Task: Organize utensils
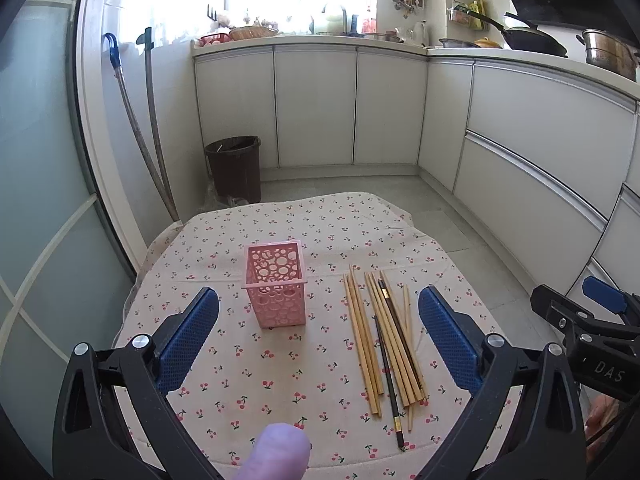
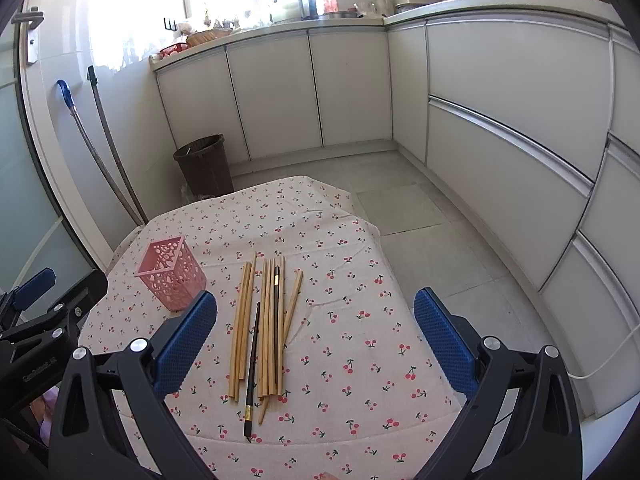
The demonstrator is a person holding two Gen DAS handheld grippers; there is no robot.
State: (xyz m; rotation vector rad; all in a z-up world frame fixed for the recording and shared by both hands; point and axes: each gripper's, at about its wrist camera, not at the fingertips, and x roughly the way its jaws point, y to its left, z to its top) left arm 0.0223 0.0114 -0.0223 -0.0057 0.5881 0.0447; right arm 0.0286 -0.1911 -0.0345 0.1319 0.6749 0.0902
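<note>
Fingertip (image 1: 280, 450), bare, lowest in the left wrist view. Left gripper (image 1: 319, 334): jaws spread, empty, above the cloth. Right gripper (image 2: 316, 338): jaws spread, empty. Chopsticks (image 2: 262, 332): loose flat bundle, bamboo plus two dark ones, just right of the pink holder (image 1: 276, 284); long axes run toward the far cabinets, roughly parallel. Holder: upright, empty as far as seen. Advice: pinch a few sticks near mid-length, tip vertical, lower into holder.

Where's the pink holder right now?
The pink holder stands upright on the cherry-print tablecloth, left of the chopsticks and apart from them. In the right wrist view it sits at the table's left edge, by the left finger.
</note>
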